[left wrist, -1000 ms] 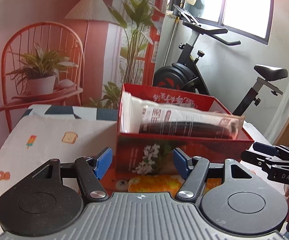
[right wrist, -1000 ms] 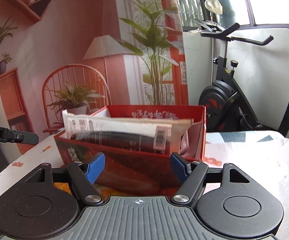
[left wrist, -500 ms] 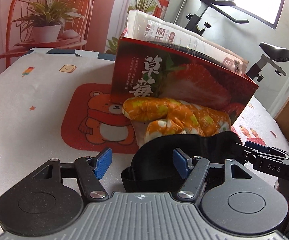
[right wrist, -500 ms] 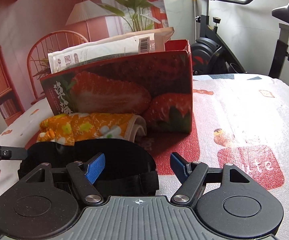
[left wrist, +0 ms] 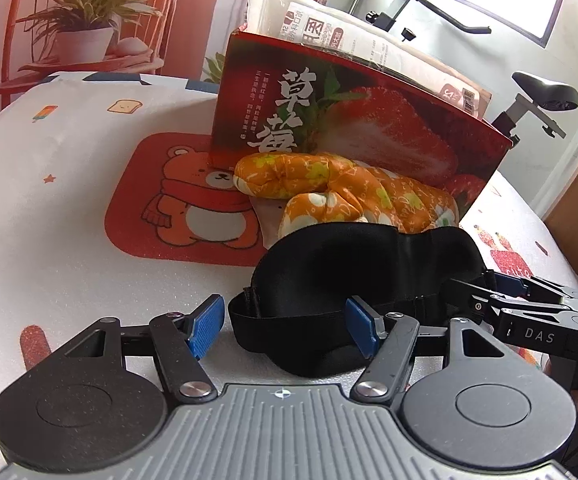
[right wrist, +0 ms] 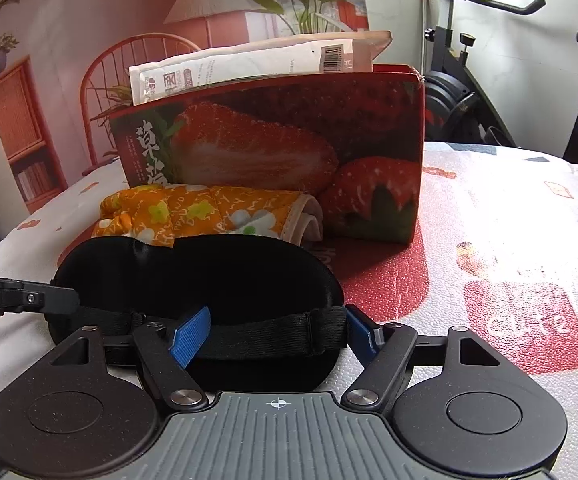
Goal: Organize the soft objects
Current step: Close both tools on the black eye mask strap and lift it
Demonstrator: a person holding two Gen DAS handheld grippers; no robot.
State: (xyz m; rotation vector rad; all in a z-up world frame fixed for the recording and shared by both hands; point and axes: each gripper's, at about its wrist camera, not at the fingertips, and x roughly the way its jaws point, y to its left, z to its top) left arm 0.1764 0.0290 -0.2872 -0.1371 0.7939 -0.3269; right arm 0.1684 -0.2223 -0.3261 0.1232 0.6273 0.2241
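Since the earlier frames both tongs are coming down from box-top level to the worktop: the box's inside is no longer showing, only its strawberry-printed front, and the black eye mask is now filling the lower middle of both views.

Left tongs (left wrist: pixel 285 330) are standing apart, pads bracketing the near-left end of the eye mask (left wrist: pixel 365 264) and its strap (left wrist: pixel 289 320); no pad is pressing on the fabric yet. Right tongs (right wrist: pixel 279 338) are also apart, straddling the strap (right wrist: pixel 273 332) at the mask's (right wrist: pixel 193 276) other end, w/ the left blue pad lying just over the strap and the right pad just beside its end; a clamp isn't showing there either.

The mask is lying flat on the worktop (left wrist: pixel 49 200), lower centre of frame, just in front of the orange flowered glove (left wrist: pixel 329 188), which is resting against the front of the red strawberry box (left wrist: pixel 353 136). Printed packets (left wrist: pixel 369 40) are sticking up out of the box, upper centre.

Step in hand, as I'm reading it: approach for a two-ended pickup of the mask; nothing is lifted so far. Next move is calling for both tongs to settle a bit lower and close on fabric + strap together, not strap alone, since it's likely to stretch and let the mask sag. Then lifting evenly toward the box opening, clearing the glove and the packets.
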